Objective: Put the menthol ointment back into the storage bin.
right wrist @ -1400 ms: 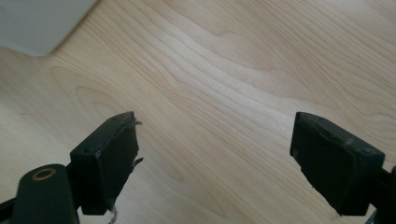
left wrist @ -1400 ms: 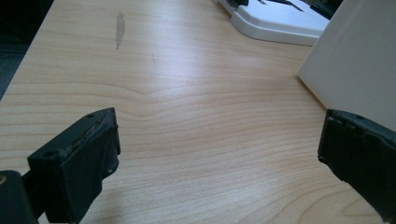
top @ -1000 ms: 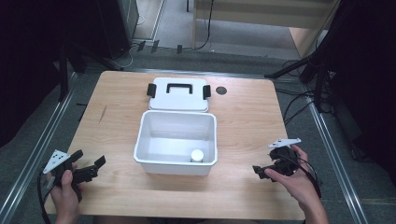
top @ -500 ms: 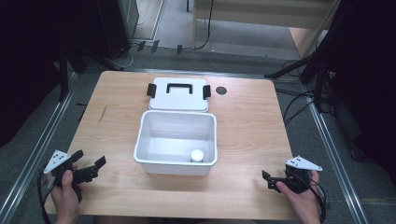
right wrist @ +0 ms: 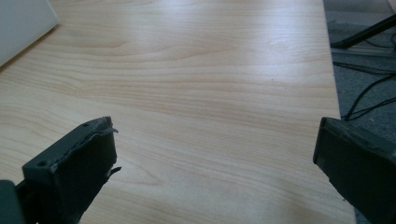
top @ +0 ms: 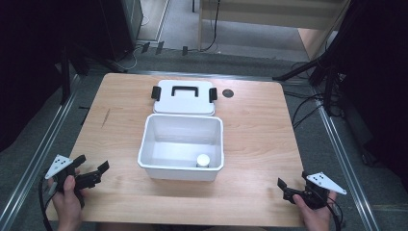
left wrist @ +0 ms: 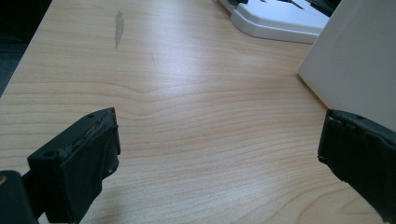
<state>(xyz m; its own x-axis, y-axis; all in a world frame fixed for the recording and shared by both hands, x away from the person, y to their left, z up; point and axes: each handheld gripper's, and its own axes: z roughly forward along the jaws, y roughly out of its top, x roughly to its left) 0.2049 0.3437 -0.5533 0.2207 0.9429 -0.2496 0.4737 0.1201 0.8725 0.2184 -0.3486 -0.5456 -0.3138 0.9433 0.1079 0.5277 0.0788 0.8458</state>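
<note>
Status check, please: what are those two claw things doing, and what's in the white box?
Left gripper and right gripper: jaws open, empty. White box open, small white jar inside. Lid behind it.

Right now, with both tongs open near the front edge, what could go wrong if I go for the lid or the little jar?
1. The small white jar stands against the white bin's near wall, so the right tongs may catch the rim.
2. The lid lies flat behind the bin; reaching over could nudge the bin.
3. The left tongs sit near the table's front edge, cable trailing off.
</note>
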